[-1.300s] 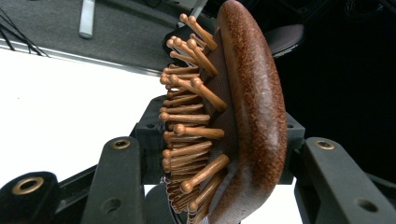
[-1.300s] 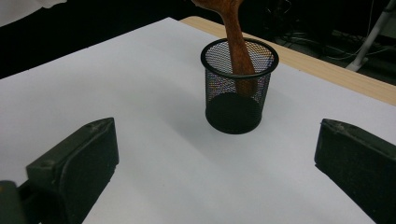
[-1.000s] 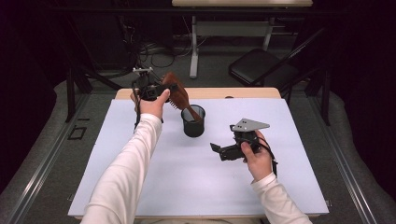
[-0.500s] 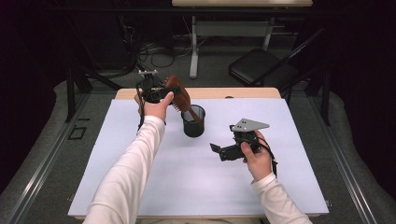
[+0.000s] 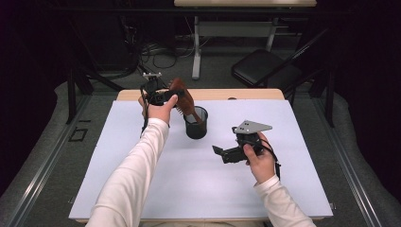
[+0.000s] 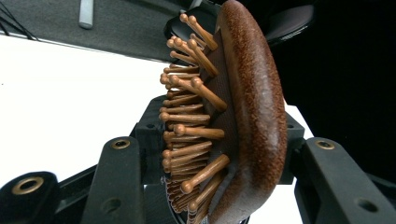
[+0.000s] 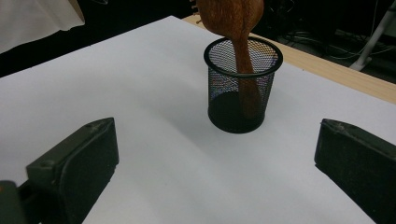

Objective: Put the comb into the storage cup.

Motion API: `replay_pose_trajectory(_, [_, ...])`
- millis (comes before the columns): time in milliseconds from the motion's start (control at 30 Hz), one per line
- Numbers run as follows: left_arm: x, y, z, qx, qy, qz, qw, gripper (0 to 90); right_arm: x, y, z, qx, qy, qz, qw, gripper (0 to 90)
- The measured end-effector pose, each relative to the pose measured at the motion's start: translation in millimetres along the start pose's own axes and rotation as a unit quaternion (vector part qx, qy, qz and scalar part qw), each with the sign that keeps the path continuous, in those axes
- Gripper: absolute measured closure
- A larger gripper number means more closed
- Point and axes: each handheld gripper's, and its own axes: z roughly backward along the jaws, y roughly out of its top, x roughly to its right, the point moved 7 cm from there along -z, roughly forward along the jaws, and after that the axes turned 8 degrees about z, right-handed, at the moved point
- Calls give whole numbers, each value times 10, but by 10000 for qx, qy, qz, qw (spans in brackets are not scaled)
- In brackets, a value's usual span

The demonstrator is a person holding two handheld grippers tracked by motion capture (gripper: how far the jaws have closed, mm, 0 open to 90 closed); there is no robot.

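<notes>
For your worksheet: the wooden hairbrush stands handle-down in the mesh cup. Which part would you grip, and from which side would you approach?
Grip the hairbrush by its oval head, which sticks out above the mesh cup while the handle sits inside. Come from the left, as the left gripper has, one jaw on the smooth back, one on the bristle side. The right gripper is open, apart.

Lighting falls from overhead onto the white table (image 5: 142, 189), evenly bright; surrounding room at the frame edges is near black. Soft, short shadow beneath the mesh cup (image 7: 243, 84). In the left gripper view the white surface at upper left is overexposed, and the brush (image 6: 252, 116) stays sharp. Lower corners of the right gripper view are slightly soft.
</notes>
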Motion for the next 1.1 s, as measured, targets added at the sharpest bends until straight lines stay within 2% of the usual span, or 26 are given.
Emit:
replay_pose_trajectory(533, [-50,-57,-44,-45,61,54,10000,514,-6,-7,-13,-25,-9,12,10000,0])
replay_pose_trajectory(900, [-60,-65,-40,-36,30,-4,10000,511,-12,-11,-25,-43,11,9,10000,0])
replay_pose_trajectory(1100, [-99,-67,-36,-13,-1,83,10000,508,-22,-8,-27,-40,36,-3,10000,0])
